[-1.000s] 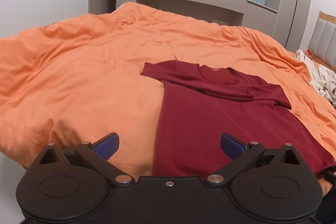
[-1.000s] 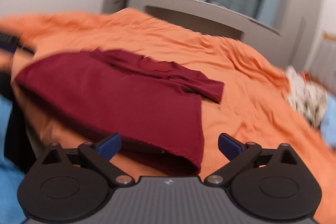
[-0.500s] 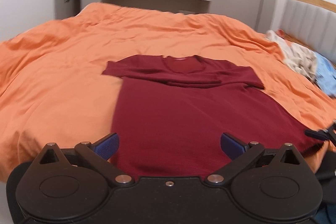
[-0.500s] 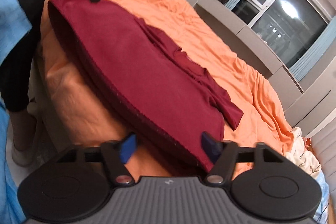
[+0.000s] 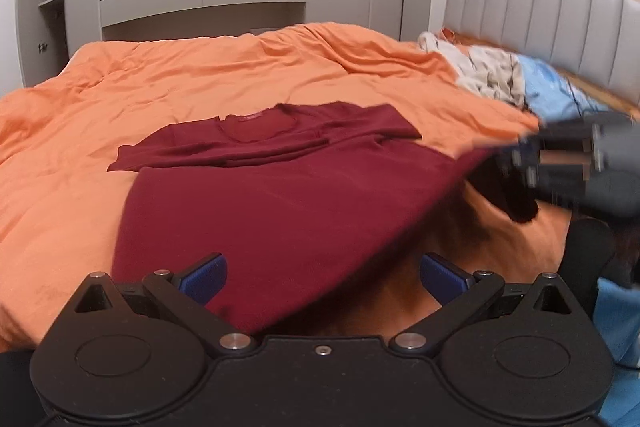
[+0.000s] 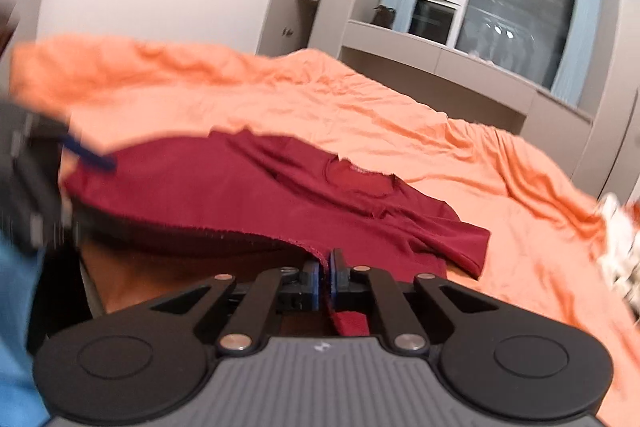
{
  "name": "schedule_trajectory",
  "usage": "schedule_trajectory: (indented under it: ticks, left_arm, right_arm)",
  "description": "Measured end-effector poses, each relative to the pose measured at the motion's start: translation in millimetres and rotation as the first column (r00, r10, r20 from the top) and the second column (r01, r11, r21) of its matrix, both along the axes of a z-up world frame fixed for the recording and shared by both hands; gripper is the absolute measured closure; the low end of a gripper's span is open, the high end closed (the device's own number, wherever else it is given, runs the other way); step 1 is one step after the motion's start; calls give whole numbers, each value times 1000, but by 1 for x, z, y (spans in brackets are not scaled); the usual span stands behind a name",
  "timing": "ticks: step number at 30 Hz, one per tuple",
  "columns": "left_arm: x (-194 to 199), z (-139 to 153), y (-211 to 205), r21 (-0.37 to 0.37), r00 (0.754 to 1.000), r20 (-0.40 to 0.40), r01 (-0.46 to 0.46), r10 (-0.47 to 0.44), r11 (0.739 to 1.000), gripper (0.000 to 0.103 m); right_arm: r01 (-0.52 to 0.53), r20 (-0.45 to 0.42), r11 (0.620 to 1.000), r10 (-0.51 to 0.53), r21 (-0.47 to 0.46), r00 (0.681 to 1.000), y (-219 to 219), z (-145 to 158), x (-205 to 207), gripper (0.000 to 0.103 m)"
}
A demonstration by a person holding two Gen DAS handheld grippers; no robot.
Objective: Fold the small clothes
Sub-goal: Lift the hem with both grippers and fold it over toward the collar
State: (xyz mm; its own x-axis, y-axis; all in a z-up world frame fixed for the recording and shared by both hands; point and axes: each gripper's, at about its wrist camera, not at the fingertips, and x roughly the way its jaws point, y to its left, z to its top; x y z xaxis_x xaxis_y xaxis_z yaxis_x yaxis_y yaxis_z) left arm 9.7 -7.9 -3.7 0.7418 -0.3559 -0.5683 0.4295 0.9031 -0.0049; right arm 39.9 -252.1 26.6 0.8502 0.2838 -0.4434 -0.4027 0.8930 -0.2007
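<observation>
On the near part of an orange bedspread (image 5: 248, 75) lies a dark red T-shirt (image 5: 280, 195), collar toward the far side and sleeves already turned in across the chest. Right gripper (image 6: 324, 277): its blue pads are pressed together on the shirt's right hem corner, a tongue of red cloth hanging out below them, and that corner is raised clear of the bed. Left gripper (image 5: 322, 273): pads spread wide, nothing pinched, poised over the near hem just left of centre (the hem edge runs between them but neither pad touches it).

Step in hand, as judged: taking the second hem corner so the lower edge can be carried up toward the collar. To do it well, the left pads should close on the outermost left corner, catching both layers, at a height matching the right; the hem should then be drawn taut before lifting, so the fold falls straight and the sleeves stay tucked.

The left view alone shows the headboard (image 5: 540, 23), a heap of pale and blue laundry (image 5: 500, 75) at the far right, and the shadowed gap under the lifted cloth. The right view alone shows the pinch itself and the frayed-looking stitched hem.
</observation>
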Motion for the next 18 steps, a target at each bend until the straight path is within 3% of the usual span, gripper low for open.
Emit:
schedule_trajectory:
  ticks: [3,7,10,13,16,18]
  left_arm:
    - [6,-10,-8,65,1000,-12,-13,13,998,0]
    - [17,-19,-8,168,995,0,-102,104,981,3]
    - [21,-22,6,217,982,23,-188,187,958,18]
    - [22,-18,24,207,970,53,-241,236,948,50]
    - [22,-10,40,179,962,85,-272,261,946,60]
    - [22,-5,47,151,960,104,-273,260,950,73]
  right_arm:
    - [10,-18,996,-8,85,1000,-11,13,16,97]
    - [23,-12,993,-21,119,1000,-19,22,25,97]
    - [40,-3,992,-40,121,999,-23,22,26,97]
    - [55,-5,992,-55,112,998,-26,18,22,97]
    - [64,-19,994,-63,83,998,-23,9,13,97]
    - [70,-36,996,-68,55,997,-19,0,8,97]
